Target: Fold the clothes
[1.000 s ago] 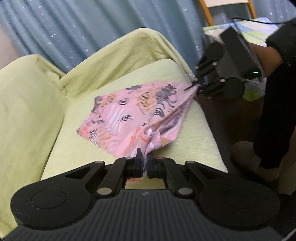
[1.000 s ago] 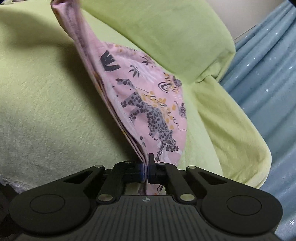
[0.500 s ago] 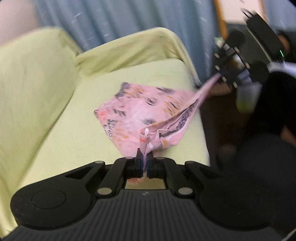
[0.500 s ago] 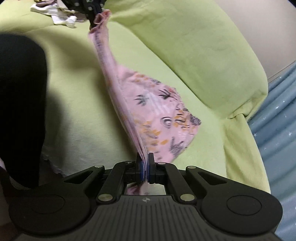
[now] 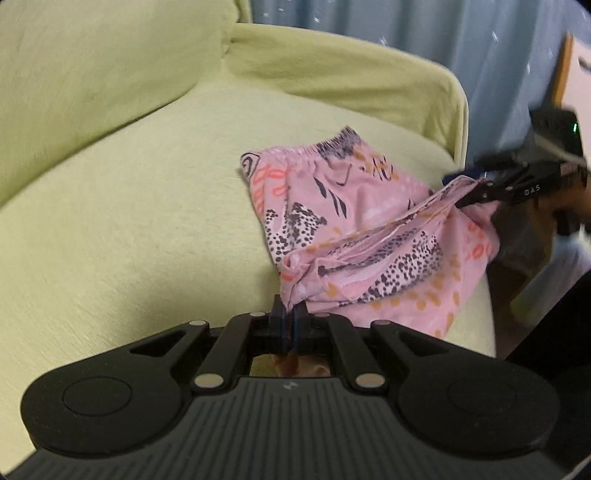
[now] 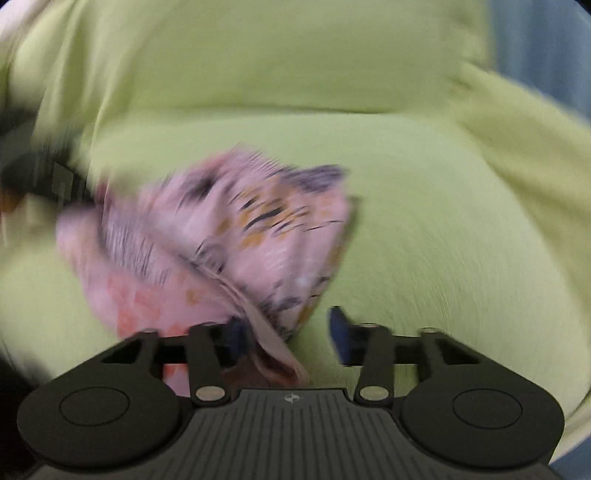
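Observation:
A pink garment (image 5: pixel 354 221) with leopard and leaf prints lies bunched on the green sofa seat (image 5: pixel 129 236). My left gripper (image 5: pixel 290 317) is shut on one bunched corner of it, just above the seat. My right gripper (image 6: pixel 290 332) is open in its own blurred view, with a fold of the pink garment (image 6: pixel 229 236) lying loose between its spread fingers. In the left wrist view the right gripper (image 5: pixel 476 192) sits at the garment's far right edge, still touching the cloth.
The sofa's green backrest (image 5: pixel 103 62) and armrest (image 5: pixel 351 70) rise behind the seat. A blue curtain (image 5: pixel 424 33) hangs beyond. The seat's front edge drops off at the right, by a person's dark clothing (image 5: pixel 554 314).
Both grippers swung the garment round and down toward the seat. My right gripper, shut on the cloth before, has opened. The garment went from stretched between the grippers to slack and bunched.

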The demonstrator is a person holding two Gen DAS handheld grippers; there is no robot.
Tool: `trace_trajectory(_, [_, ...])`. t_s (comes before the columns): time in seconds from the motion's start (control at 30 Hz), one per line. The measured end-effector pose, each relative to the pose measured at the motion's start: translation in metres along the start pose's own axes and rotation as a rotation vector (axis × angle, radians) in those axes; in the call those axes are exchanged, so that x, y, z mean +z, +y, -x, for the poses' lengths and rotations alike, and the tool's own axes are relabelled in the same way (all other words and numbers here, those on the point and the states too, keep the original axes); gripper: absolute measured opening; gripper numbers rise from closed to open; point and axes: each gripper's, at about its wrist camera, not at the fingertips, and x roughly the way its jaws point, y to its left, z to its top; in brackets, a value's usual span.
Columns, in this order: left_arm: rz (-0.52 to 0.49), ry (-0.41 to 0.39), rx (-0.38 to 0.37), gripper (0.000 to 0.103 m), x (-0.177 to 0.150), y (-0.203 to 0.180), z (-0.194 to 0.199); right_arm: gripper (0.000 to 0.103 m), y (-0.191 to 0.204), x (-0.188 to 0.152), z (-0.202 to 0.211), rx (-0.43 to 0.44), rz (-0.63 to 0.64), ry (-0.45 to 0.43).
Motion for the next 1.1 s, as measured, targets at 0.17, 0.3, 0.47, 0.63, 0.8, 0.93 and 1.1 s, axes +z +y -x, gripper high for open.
trace_trajectory(0.17, [0.138,-0.012,-0.048,0.003,-0.001,0.016,-0.002,0.055,-0.055,-0.046,0.014,0.164,-0.525,-0.173])
trace_trajectory(0.3, [0.174,-0.016,-0.051,0.003,-0.002,0.017,-0.001,0.055,-0.077,-0.067,0.024,0.186,-0.722,-0.259])
trace_trajectory(0.47, [0.164,-0.007,-0.04,0.003,0.001,0.014,-0.003,0.055,-0.073,-0.076,0.027,0.206,-0.717,-0.244])
trace_trajectory(0.63, [0.164,-0.005,-0.048,0.004,0.0,0.017,-0.004,0.055,-0.052,-0.071,0.015,0.253,-0.636,-0.13])
trace_trajectory(0.8, [0.171,-0.018,-0.068,0.005,-0.002,0.021,-0.003,0.055,-0.06,-0.075,0.005,0.337,-0.764,-0.151])
trace_trajectory(0.93, [0.195,-0.034,-0.072,0.004,-0.005,0.022,-0.003,0.019,-0.069,-0.071,-0.005,0.381,-0.838,-0.154])
trace_trajectory(1.1, [0.155,-0.093,-0.036,0.001,-0.007,0.008,0.013,0.004,-0.059,-0.06,0.017,0.311,-0.756,-0.232])
